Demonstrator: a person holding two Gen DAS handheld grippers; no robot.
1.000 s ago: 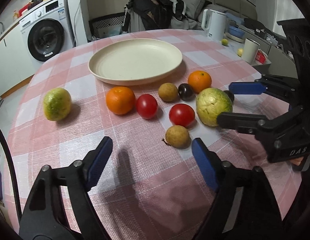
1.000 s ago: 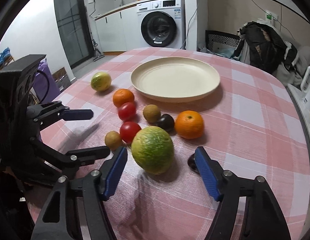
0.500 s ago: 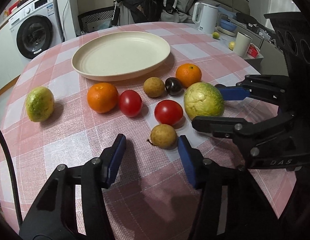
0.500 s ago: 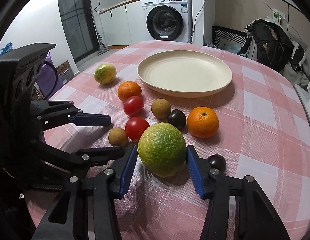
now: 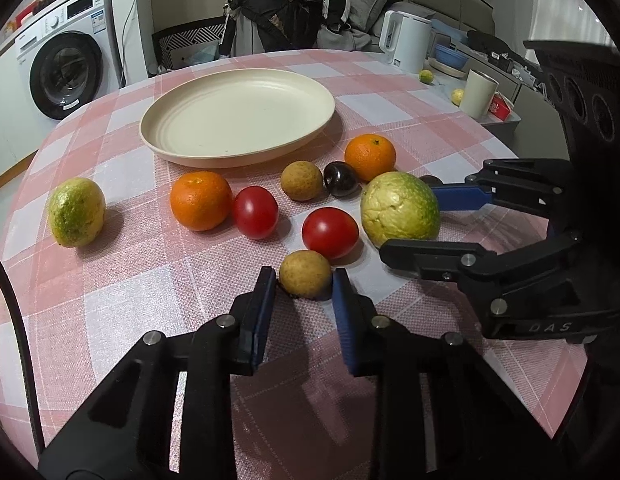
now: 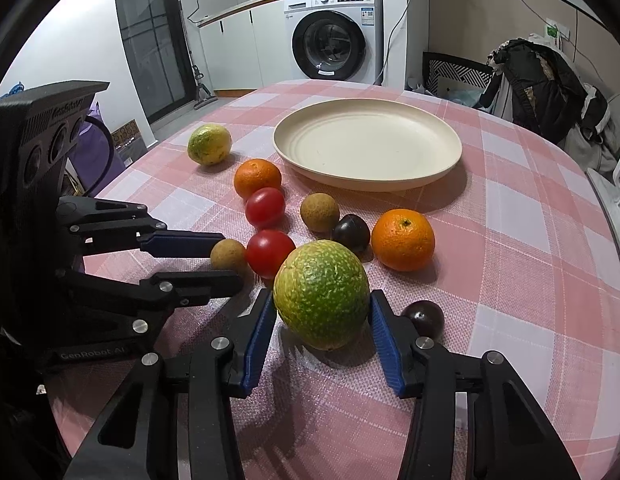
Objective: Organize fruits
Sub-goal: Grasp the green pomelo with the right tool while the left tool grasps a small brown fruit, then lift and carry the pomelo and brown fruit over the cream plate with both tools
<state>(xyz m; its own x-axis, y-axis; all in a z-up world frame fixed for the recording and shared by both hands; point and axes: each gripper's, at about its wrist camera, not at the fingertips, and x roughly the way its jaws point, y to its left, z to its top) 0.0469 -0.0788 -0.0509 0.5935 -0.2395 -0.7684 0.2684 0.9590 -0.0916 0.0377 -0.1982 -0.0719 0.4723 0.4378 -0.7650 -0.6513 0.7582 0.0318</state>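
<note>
A small brown fruit point(image 5: 305, 274) lies on the pink checked tablecloth, and my left gripper point(image 5: 303, 282) is shut on it, one blue pad against each side. My right gripper point(image 6: 322, 314) is shut on the large green-yellow fruit point(image 6: 322, 294), which rests on the cloth. The empty cream plate point(image 5: 237, 116) sits beyond the fruit row. Also on the cloth are two oranges point(image 5: 200, 200) point(image 5: 370, 157), two tomatoes point(image 5: 255, 212) point(image 5: 330, 233), a second brown fruit point(image 5: 301, 180), a dark plum point(image 5: 341, 179) and a smaller green fruit point(image 5: 76, 212) at far left.
Another dark plum point(image 6: 424, 317) lies just beside my right gripper's right finger. A white kettle point(image 5: 404, 42) and a cup point(image 5: 478, 94) stand off the table's far right. A washing machine point(image 6: 334, 34) is behind, and clothes hang on a chair point(image 5: 281, 16).
Both grippers moved forward and narrowed from wide open. The left one has shut on the small brown fruit, the right one on the large green fruit.
</note>
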